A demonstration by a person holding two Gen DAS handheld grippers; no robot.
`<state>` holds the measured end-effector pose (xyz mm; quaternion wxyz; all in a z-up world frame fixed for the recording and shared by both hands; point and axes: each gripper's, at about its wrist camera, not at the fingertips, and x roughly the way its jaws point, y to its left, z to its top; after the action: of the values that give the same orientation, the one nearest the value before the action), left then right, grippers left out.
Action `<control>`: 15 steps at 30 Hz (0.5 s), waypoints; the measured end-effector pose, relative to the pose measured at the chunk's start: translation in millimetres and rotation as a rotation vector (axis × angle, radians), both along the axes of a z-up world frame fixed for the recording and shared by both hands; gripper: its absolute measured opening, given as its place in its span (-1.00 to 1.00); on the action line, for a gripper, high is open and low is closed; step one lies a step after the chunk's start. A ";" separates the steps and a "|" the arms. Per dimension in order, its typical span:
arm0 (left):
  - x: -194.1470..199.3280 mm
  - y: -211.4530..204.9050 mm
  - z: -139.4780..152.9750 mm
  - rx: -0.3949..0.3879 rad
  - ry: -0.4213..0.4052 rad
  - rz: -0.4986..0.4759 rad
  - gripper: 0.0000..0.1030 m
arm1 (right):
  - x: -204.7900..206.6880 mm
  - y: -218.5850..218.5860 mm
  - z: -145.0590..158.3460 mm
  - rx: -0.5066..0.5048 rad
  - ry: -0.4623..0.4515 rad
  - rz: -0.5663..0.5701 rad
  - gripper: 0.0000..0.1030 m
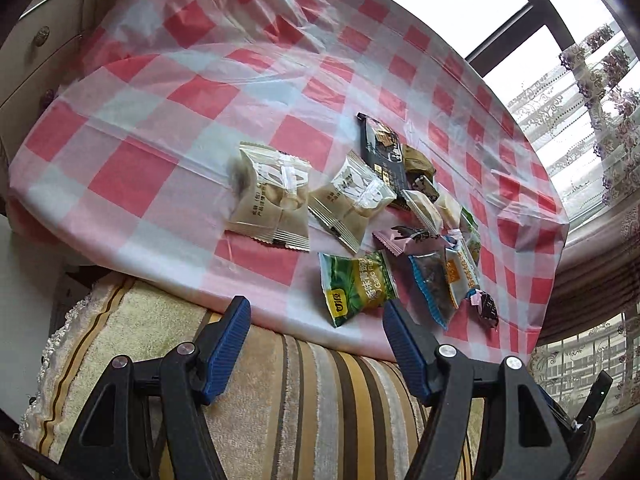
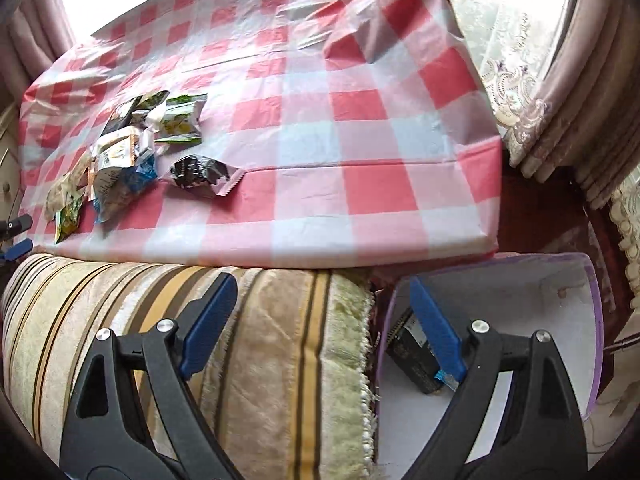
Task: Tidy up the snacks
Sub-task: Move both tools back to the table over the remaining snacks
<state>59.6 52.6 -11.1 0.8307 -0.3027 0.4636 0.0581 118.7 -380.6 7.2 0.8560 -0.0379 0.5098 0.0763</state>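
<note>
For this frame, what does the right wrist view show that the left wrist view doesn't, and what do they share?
Only the right wrist view shows the purple-rimmed bin beside the table, with a dark packet lying inside, and the open right gripper. Only the left wrist view shows the two clear-wrapped pastries and the cabinet drawers, plus the open left gripper. Both show the checkered tablecloth, the snack pile and the striped cushion.

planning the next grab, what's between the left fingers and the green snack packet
In the left wrist view, nothing lies between the open left gripper and the green snack packet: only checked tablecloth and the striped cushion edge.
</note>
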 end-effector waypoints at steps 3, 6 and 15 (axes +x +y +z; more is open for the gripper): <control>10.1 6.9 -0.2 0.053 0.008 0.023 0.34 | 9.8 30.3 -2.1 -0.051 -0.011 0.101 0.74; 24.9 9.6 -3.0 0.111 0.031 0.030 0.34 | 20.9 55.0 -3.8 -0.093 -0.031 0.182 0.74; 60.0 11.4 -12.6 0.243 0.105 0.019 0.34 | 53.2 93.2 -19.3 -0.142 -0.019 0.283 0.74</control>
<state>119.6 64.0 -23.7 0.8354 -0.2006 0.4931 0.1373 171.9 -287.4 -12.1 0.8367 -0.1704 0.4955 0.1596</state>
